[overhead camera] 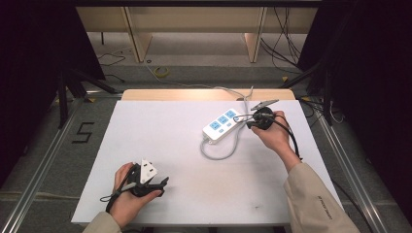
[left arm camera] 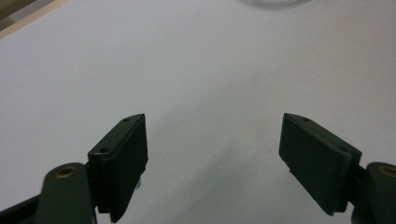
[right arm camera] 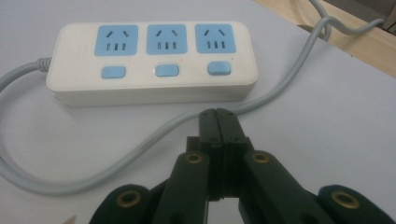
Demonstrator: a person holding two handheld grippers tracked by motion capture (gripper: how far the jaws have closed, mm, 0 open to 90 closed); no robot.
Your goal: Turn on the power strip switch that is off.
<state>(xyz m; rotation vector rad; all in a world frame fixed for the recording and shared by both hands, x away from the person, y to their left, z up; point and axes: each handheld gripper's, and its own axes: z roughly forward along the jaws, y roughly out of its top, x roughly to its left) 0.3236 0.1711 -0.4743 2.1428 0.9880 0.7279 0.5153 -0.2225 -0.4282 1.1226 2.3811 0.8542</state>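
A white power strip (overhead camera: 222, 125) (right arm camera: 152, 60) with three blue sockets and three blue switches lies on the white table top (overhead camera: 170, 145), right of the middle. Its grey cable (overhead camera: 221, 154) (right arm camera: 140, 151) loops round in front of it and runs off over the far edge. My right gripper (overhead camera: 244, 124) (right arm camera: 218, 113) is shut with nothing between its jaws; its tip hovers just beside the strip's right end, above the cable. My left gripper (overhead camera: 164, 183) (left arm camera: 212, 149) rests near the front left of the table, jaws wide open over bare table surface.
A wooden strip (overhead camera: 209, 93) borders the table's far edge. Beyond it stand wooden table legs (overhead camera: 138, 41) and loose cables (overhead camera: 286, 43) on the floor. Metal rails (overhead camera: 43, 160) run along both sides of the table. A number 5 marking (overhead camera: 83, 132) is on the left floor.
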